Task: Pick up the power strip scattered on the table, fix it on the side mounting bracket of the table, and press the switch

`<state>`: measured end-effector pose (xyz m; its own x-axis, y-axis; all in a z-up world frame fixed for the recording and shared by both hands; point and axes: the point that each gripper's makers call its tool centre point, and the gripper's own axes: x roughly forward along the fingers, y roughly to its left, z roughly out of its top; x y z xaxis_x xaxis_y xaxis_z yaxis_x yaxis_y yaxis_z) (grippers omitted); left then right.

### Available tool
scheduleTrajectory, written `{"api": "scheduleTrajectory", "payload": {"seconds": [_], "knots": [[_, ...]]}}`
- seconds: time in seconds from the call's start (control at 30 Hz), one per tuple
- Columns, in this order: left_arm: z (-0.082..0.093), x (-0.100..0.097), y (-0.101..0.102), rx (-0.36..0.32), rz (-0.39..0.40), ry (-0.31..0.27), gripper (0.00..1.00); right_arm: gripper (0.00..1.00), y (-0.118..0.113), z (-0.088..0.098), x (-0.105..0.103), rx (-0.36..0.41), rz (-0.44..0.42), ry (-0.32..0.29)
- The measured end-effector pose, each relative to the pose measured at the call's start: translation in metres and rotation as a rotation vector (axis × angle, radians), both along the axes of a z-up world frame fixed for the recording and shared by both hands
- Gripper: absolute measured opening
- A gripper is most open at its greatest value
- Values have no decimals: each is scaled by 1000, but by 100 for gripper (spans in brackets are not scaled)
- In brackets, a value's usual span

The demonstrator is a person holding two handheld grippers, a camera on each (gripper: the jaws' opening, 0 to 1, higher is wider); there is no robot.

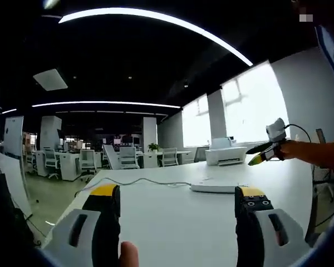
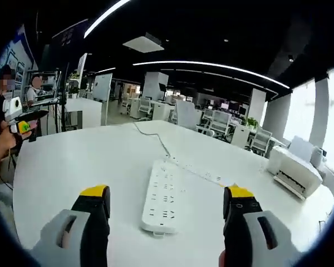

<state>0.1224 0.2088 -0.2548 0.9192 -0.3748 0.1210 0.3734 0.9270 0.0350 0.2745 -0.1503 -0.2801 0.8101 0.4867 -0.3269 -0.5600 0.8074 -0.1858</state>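
Observation:
A wide white power strip (image 2: 164,197) lies flat on the white table (image 2: 83,161), just ahead of my right gripper (image 2: 167,196), whose yellow-tipped jaws stand open on either side of it without touching. Behind it lies a slimmer white strip (image 2: 203,174), its cable (image 2: 156,142) running to the far edge. In the left gripper view the power strip (image 1: 217,188) shows low and flat in front of the right jaw of my left gripper (image 1: 178,194), which is open and empty. The right gripper (image 1: 261,156) hovers at the right, and the left gripper (image 2: 21,127) is held at the far left.
A white printer (image 2: 295,167) sits at the table's far right corner, also visible as the printer (image 1: 225,156). A cable (image 1: 150,182) trails left across the table (image 1: 178,222). Office desks and chairs (image 1: 122,158) fill the room behind. A seated person (image 2: 33,89) is at the left.

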Motion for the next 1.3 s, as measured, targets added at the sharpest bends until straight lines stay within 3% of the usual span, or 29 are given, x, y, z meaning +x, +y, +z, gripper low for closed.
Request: {"api": "scheduleTrajectory", "payload": {"seconds": [0.63, 0.77, 1.3], "knots": [[-11, -1, -3, 40, -23, 46, 89, 82, 18, -40, 17, -57, 5, 151], [-12, 1, -4, 48, -38, 60, 90, 82, 17, -51, 21, -114, 0, 193], [-9, -2, -2, 53, -42, 51, 91, 82, 38, -74, 45, -221, 28, 283]]}}
